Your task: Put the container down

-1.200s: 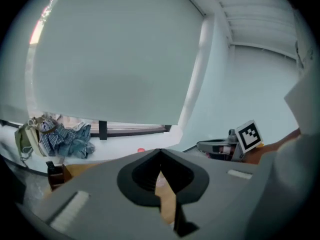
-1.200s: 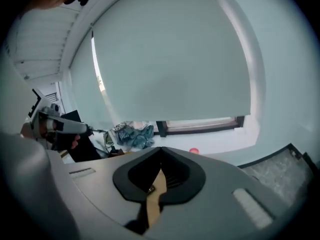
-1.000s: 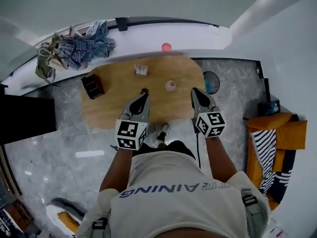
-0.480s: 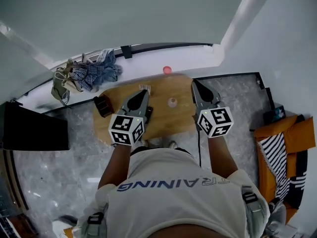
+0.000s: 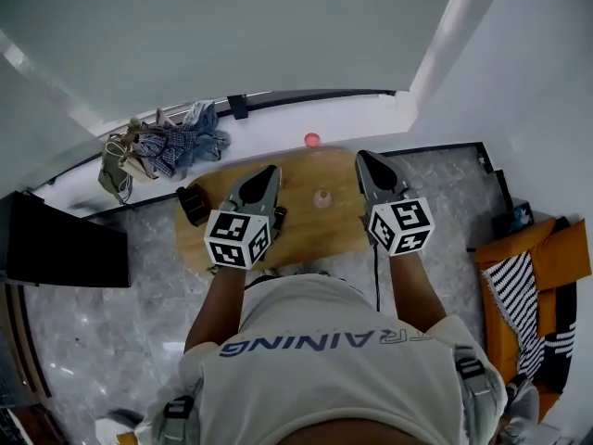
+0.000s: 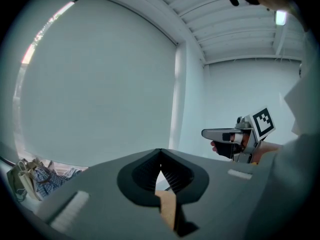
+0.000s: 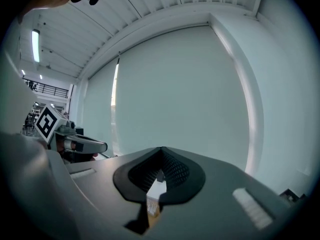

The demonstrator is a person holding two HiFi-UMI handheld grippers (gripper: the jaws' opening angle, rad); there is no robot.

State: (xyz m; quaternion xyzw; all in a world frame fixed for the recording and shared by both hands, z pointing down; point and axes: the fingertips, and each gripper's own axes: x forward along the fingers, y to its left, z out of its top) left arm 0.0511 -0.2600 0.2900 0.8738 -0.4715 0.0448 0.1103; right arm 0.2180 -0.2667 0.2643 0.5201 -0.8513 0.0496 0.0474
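A small pinkish container (image 5: 321,198) stands on the oval wooden table (image 5: 306,235), far below and between my two grippers. Both grippers are held up level, well above the table. My left gripper (image 5: 271,170) is shut with nothing in it; in the left gripper view its jaws (image 6: 160,155) meet at the tip in front of a pale wall. My right gripper (image 5: 362,156) is also shut and empty, and its jaws (image 7: 161,152) are closed in the right gripper view. Each gripper view shows the other gripper off to the side.
A dark box (image 5: 193,204) sits on the table's left end. On the white ledge behind it lie a red round object (image 5: 312,140) and a heap of clothes (image 5: 167,142). An orange seat with striped cloth (image 5: 528,276) stands at the right, and a black block (image 5: 60,244) at the left.
Both grippers have risen well above the table and stay shut. The head view has lifted too, so the table looks smaller. The left gripper now hides the small striped box.
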